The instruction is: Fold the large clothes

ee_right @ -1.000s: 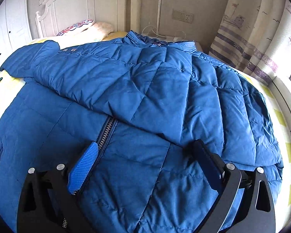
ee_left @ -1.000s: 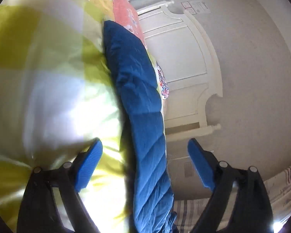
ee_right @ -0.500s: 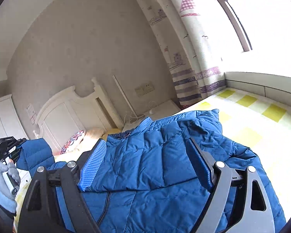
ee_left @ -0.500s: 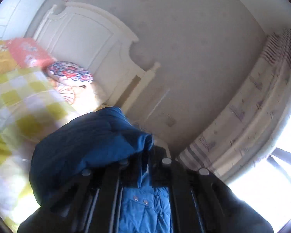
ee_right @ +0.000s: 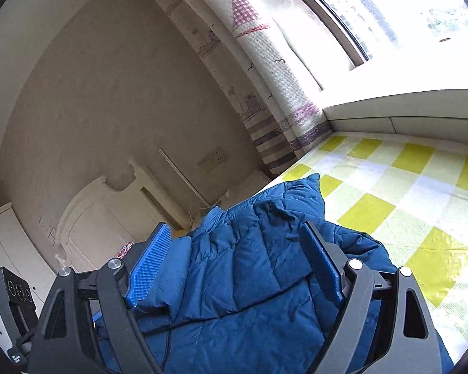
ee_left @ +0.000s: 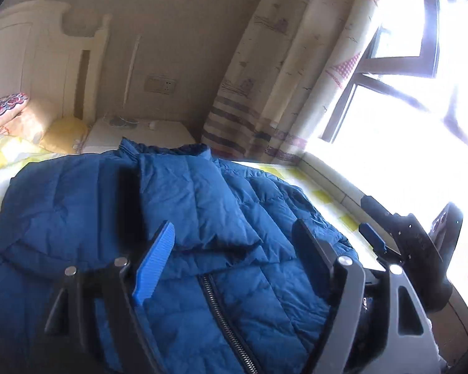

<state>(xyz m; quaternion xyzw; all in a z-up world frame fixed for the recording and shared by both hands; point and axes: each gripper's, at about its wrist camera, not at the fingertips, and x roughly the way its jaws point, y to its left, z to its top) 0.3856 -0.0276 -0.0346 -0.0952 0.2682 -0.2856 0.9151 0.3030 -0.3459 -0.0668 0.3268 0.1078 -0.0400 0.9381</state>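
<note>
A blue quilted puffer jacket (ee_left: 234, 205) lies front up on the yellow-checked bed sheet (ee_right: 390, 193). One sleeve (ee_left: 196, 199) is folded over its chest above the zipper (ee_left: 221, 318). My left gripper (ee_left: 234, 258) hovers over the jacket with its jaws opening; the pads press on nothing. My right gripper (ee_right: 237, 261) stands open at the jacket's window side, a bulge of jacket (ee_right: 249, 280) between its fingers without being pinched. In the left wrist view the right gripper (ee_left: 369, 219) shows at the jacket's right edge.
A white headboard (ee_left: 46, 56) and pillows (ee_left: 6, 112) are at the far left, with a bedside table (ee_left: 140, 131) beside them. A patterned curtain (ee_left: 265, 78) and a bright window (ee_left: 405, 93) run along the right, above a pale ledge (ee_right: 405, 115).
My left gripper shut on the sleeve at the bed's left side, swung it across onto the jacket's chest, then let go. My right gripper rolled and tilted up off the jacket.
</note>
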